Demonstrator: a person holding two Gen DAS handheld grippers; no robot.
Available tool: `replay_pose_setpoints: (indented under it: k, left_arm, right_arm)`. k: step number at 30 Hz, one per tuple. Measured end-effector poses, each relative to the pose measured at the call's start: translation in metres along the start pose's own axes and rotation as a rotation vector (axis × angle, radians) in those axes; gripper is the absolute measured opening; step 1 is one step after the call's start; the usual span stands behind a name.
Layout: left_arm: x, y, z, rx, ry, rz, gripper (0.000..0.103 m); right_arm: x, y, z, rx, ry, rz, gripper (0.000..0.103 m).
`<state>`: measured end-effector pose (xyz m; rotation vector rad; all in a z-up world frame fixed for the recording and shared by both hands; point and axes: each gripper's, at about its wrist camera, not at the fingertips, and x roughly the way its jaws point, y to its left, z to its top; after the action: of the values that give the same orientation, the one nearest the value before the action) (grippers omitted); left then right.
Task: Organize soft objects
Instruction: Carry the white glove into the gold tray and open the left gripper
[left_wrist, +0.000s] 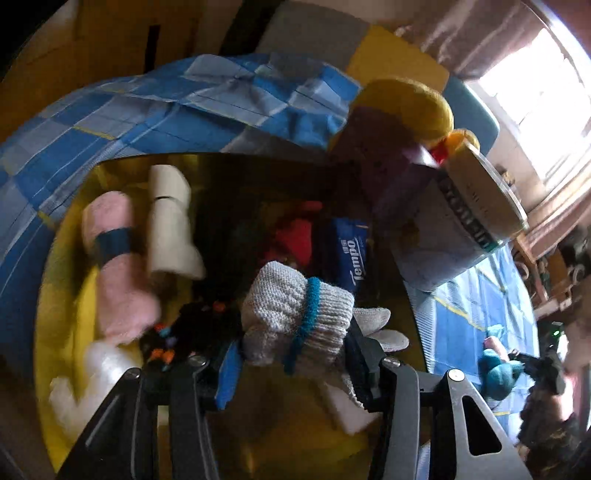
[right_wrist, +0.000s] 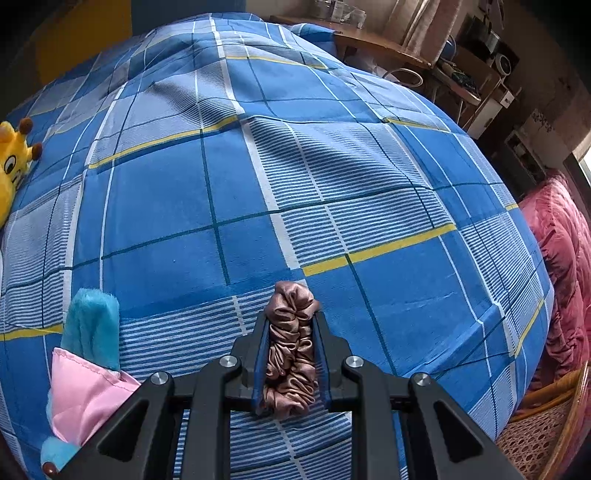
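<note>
The left gripper (left_wrist: 295, 354) pinches a knitted glove (left_wrist: 299, 317) over the yellow bin (left_wrist: 62, 295), likely to drop it in. Inside lie a pink roll (left_wrist: 118, 266), a cream roll (left_wrist: 171, 225) and a tissue pack (left_wrist: 349, 254). The right gripper (right_wrist: 290, 354) squeezes a brown scrunchie (right_wrist: 291, 343) above the checked bedspread (right_wrist: 258, 166), probably bound for the bin too.

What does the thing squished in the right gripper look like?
Start at the big blue checked bedcover. Low down in the right wrist view, the right gripper is shut on a scrunchie: a shiny, ruffled, brownish-pink band. The fluffy teal toy on its left is furry, not satiny.
</note>
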<state>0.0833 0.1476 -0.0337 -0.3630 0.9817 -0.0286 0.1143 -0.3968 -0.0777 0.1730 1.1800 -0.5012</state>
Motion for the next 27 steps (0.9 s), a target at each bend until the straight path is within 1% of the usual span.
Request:
replay_pose_setpoints:
  k: [2, 3, 4, 5, 9, 12, 15, 17, 21, 23, 25, 27]
  left_arm:
    - [0.012, -0.004, 0.004, 0.008, 0.018, 0.01, 0.058]
    - [0.015, -0.005, 0.007, 0.023, 0.013, 0.006, 0.059]
    - [0.018, -0.008, 0.008, 0.035, 0.001, 0.027, 0.062]
    - [0.019, -0.009, 0.011, 0.043, -0.01, 0.064, 0.064]
    - [0.016, -0.003, 0.011, 0.031, -0.023, 0.068, 0.066]
    - [0.007, -0.001, 0.004, 0.042, -0.039, 0.09, 0.07]
    - [-0.004, 0.0, -0.002, 0.041, -0.065, 0.119, 0.071]
    - [-0.01, 0.0, -0.004, 0.042, -0.088, 0.124, 0.074]
    - [-0.023, -0.004, -0.004, 0.051, -0.123, 0.128, 0.076]
    - [-0.031, -0.008, -0.006, 0.065, -0.143, 0.132, 0.082]
    - [-0.039, -0.014, -0.007, 0.085, -0.166, 0.133, 0.082]
    - [-0.049, -0.02, -0.009, 0.111, -0.191, 0.132, 0.083]
  right_arm:
    - [0.0, 0.001, 0.0, -0.007, -0.002, -0.008, 0.021]
    - [-0.001, 0.002, 0.0, -0.009, -0.003, -0.009, 0.021]
    - [0.0, 0.002, 0.0, -0.011, -0.003, -0.01, 0.021]
    - [-0.001, 0.002, 0.0, -0.015, -0.004, -0.014, 0.021]
    - [-0.001, 0.006, 0.001, -0.031, -0.007, -0.027, 0.021]
    - [-0.001, 0.007, 0.0, -0.036, -0.009, -0.033, 0.021]
    - [-0.002, 0.006, 0.0, -0.035, -0.011, -0.034, 0.021]
    - [-0.003, 0.006, 0.0, -0.028, -0.013, -0.029, 0.02]
    - [-0.005, 0.004, 0.001, -0.015, -0.026, -0.027, 0.018]
    - [-0.009, -0.001, 0.003, 0.011, -0.043, -0.019, 0.018]
    - [-0.013, -0.006, 0.005, 0.039, -0.066, -0.005, 0.018]
    - [-0.021, -0.009, 0.007, 0.059, -0.106, 0.027, 0.018]
